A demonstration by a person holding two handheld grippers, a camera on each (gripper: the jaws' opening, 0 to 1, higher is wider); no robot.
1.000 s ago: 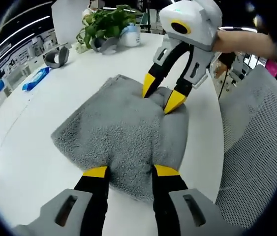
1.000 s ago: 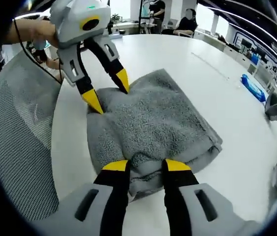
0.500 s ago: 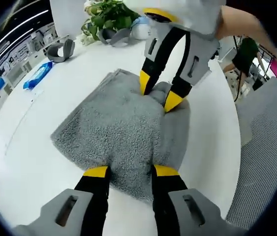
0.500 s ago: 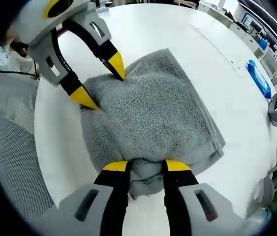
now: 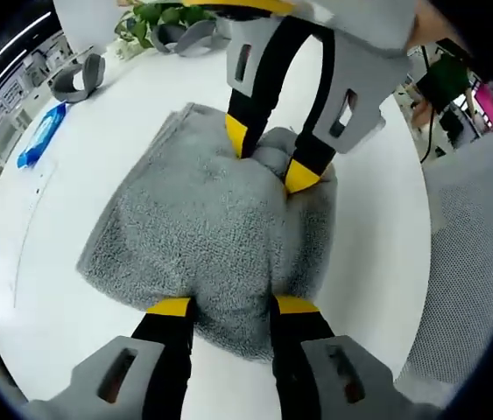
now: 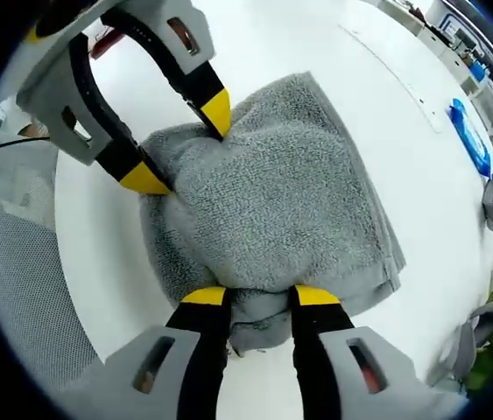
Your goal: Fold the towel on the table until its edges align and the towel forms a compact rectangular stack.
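A grey terry towel (image 5: pixel 198 219) lies folded and humped up on the white table (image 5: pixel 36 262). My left gripper (image 5: pixel 233 306) is shut on the towel's near edge, a thick bunch of cloth caught between its yellow tips. Opposite, my right gripper (image 5: pixel 270 157) comes down from the top and pinches the far edge. In the right gripper view the towel (image 6: pixel 272 192) swells between both grippers: the right gripper (image 6: pixel 260 296) clamps a folded edge at the bottom, and the left gripper (image 6: pixel 179 144) bites the corner at upper left.
A blue packet (image 5: pixel 38 147), a grey curved object (image 5: pixel 78 77) and a potted plant (image 5: pixel 154 16) stand at the table's far side. A grey mesh chair (image 5: pixel 469 254) is beside the table edge, close to the towel; the mesh chair (image 6: pixel 18 262) sits left in the right gripper view.
The two grippers have drawn closer together, each still holding its edge, and the towel has humped up more between them. Both cameras now look more steeply down at the table.
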